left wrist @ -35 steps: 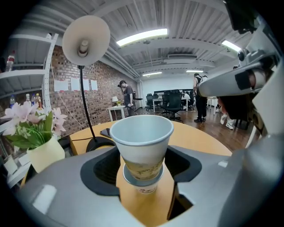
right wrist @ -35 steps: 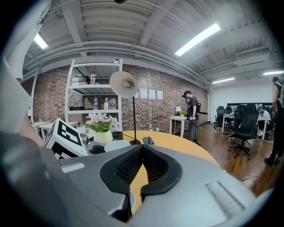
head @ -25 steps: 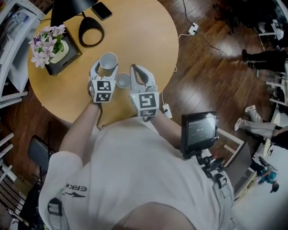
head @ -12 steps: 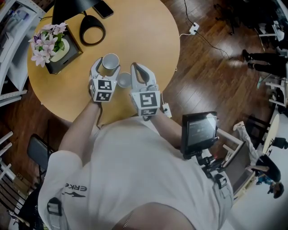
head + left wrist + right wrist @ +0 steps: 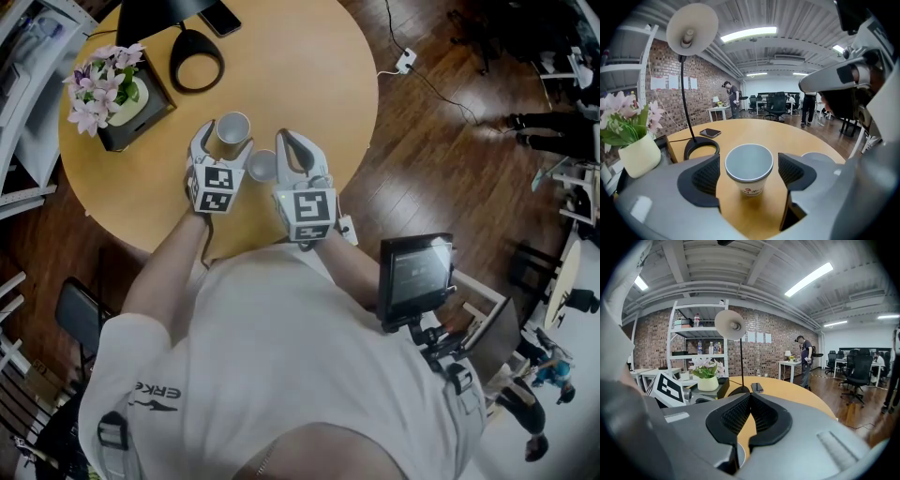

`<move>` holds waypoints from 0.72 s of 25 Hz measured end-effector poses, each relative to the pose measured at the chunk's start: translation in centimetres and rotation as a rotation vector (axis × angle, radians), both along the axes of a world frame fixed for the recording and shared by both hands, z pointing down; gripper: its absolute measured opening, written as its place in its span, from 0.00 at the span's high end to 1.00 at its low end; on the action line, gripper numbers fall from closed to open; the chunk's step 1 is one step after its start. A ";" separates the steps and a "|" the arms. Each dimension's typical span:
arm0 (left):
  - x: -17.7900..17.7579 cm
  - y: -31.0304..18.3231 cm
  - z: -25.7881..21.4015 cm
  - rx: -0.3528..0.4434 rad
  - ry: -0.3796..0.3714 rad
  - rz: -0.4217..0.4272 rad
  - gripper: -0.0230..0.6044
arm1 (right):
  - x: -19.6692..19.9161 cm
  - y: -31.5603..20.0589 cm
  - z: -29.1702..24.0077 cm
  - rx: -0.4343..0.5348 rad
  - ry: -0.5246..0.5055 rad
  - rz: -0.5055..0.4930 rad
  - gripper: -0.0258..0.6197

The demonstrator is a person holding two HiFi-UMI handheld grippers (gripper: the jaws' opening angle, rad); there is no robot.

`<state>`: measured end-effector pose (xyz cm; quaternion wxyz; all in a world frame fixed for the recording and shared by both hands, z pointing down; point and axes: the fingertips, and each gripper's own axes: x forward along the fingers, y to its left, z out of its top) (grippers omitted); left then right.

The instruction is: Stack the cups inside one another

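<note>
Head view, cups: a white paper cup stands upright on the round wooden table, between the fingers of the left gripper. A second cup stands just beside it, in the gap between the left gripper and the right gripper.
Head view, hidden: both cup bodies are covered by their rims from above. Whether the second cup touches either gripper cannot be told.
Left gripper view, jaws: spread wide, and they have just been opening. The paper cup stands between the pads, with a gap showing on each side.
Left gripper view, cut off: only an arc of the second cup's rim shows behind the right-hand jaw.
Right gripper view, jaws: clenched pad to pad, nothing between them.
Right gripper view, hard to make out: a pale curve low under the jaws may be a cup rim, but that cannot be settled. Neither cup shows plainly here. Beyond the jaws stand a desk lamp, a flower pot and a phone.
</note>
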<state>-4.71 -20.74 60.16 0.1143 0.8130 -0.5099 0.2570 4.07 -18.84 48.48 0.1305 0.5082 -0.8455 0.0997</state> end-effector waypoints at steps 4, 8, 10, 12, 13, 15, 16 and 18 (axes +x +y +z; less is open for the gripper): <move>-0.7 0.1 -1.2 0.041 -0.005 -0.018 0.37 | -0.2 0.1 -0.4 0.010 -0.003 0.005 0.94; -1.3 0.7 -2.9 0.088 0.009 -0.037 0.37 | -0.5 0.5 -1.2 0.026 -0.005 0.006 0.94; -1.6 1.1 -3.9 0.110 0.022 -0.039 0.39 | -0.6 0.8 -1.6 0.037 -0.004 0.008 0.94; -1.7 1.3 -5.6 0.150 0.035 -0.044 0.44 | -0.6 1.2 -2.1 0.047 -0.002 0.011 0.94; -1.8 1.5 -6.5 0.172 0.041 -0.048 0.49 | -0.5 1.5 -2.3 0.053 0.000 0.014 0.94; -1.9 2.0 -8.4 0.215 0.054 -0.053 0.57 | -0.4 2.0 -2.8 0.062 0.000 0.020 0.94; -2.0 2.3 -9.2 0.236 0.059 -0.054 0.62 | -0.4 2.4 -2.9 0.064 0.001 0.023 0.94; -2.1 2.9 -10.8 0.274 0.067 -0.054 0.72 | -0.4 3.0 -3.0 0.070 0.003 0.028 0.94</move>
